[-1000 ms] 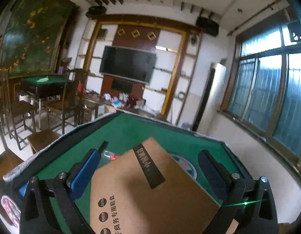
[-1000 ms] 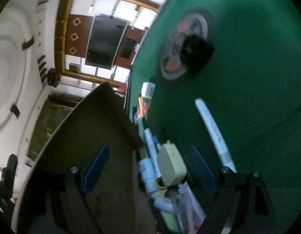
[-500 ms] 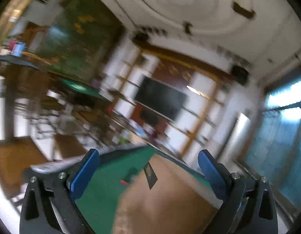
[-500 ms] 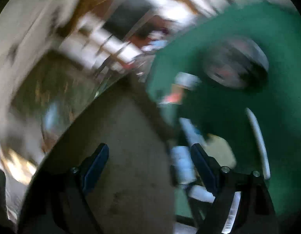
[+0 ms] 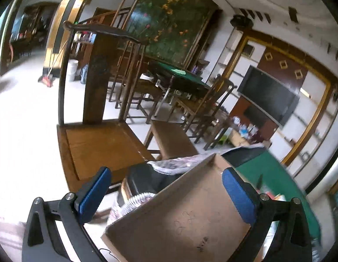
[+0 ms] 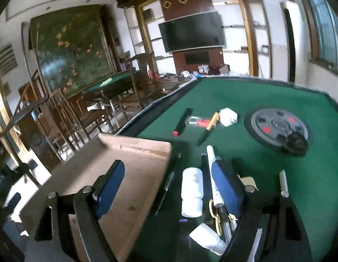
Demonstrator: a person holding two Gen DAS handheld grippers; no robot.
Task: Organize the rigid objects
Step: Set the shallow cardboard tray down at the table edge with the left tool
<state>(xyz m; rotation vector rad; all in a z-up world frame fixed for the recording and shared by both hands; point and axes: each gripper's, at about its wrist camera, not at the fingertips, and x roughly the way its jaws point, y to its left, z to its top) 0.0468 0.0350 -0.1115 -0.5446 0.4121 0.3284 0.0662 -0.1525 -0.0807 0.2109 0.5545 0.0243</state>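
Note:
A brown cardboard box [image 5: 180, 207] fills the space in front of my left gripper [image 5: 166, 196], which is open, its blue pads on either side of the box. My right gripper [image 6: 168, 187] is also open, over the edge of the cardboard box [image 6: 125, 174] and the green table [image 6: 267, 91]. Near its right finger lie a white bottle [image 6: 192, 192], a white marker [image 6: 212, 166], a black pen [image 6: 166, 192], yellow-handled scissors [image 6: 215, 214] and a second white bottle [image 6: 207, 238]. Farther off lie a black stick [image 6: 183, 120], a lighter [image 6: 197, 121], a gold pen [image 6: 210, 126] and a white packet [image 6: 228, 116].
A round grey dial [image 6: 278, 126] sits in the table's middle with a black object [image 6: 297, 144] on it. A silver pen [image 6: 283, 183] lies at the right. Wooden chairs [image 5: 99, 142] stand beside the table's left edge, and another green table [image 5: 182, 76] stands behind them.
Both views swung fast. The left one turned left toward the chairs. The right one rolled upright and pulled back, so more of the table shows. Both grippers stayed open.

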